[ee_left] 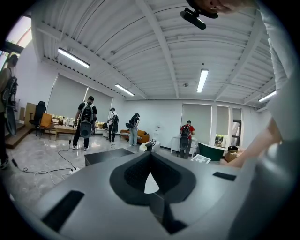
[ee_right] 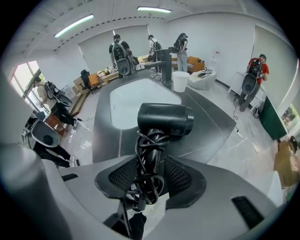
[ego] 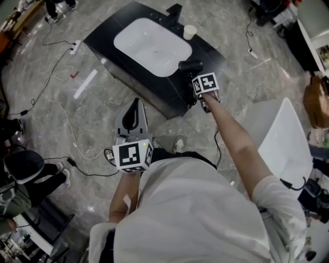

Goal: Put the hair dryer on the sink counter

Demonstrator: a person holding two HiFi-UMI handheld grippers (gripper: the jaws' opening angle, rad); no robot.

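Observation:
The black hair dryer (ego: 190,66) has its head over the right near corner of the black sink counter (ego: 103,38), beside the white basin (ego: 151,46). My right gripper (ego: 195,78) reaches in from the counter's near edge. In the right gripper view the dryer (ee_right: 165,119) points away, and its handle, wrapped in coiled cord (ee_right: 147,164), runs back between the jaws of my right gripper (ee_right: 151,165), with both pads against the cord. My left gripper (ego: 134,102) hangs low in front of the person, away from the counter, pointing up. Its jaws are together with nothing in them (ee_left: 150,182).
A faucet (ego: 175,11) and a pale cup (ego: 189,32) stand at the counter's far edge. A white chair (ego: 280,138) stands to the right. Cables and a power strip (ego: 75,47) lie on the marble floor at left. Other people stand around the room.

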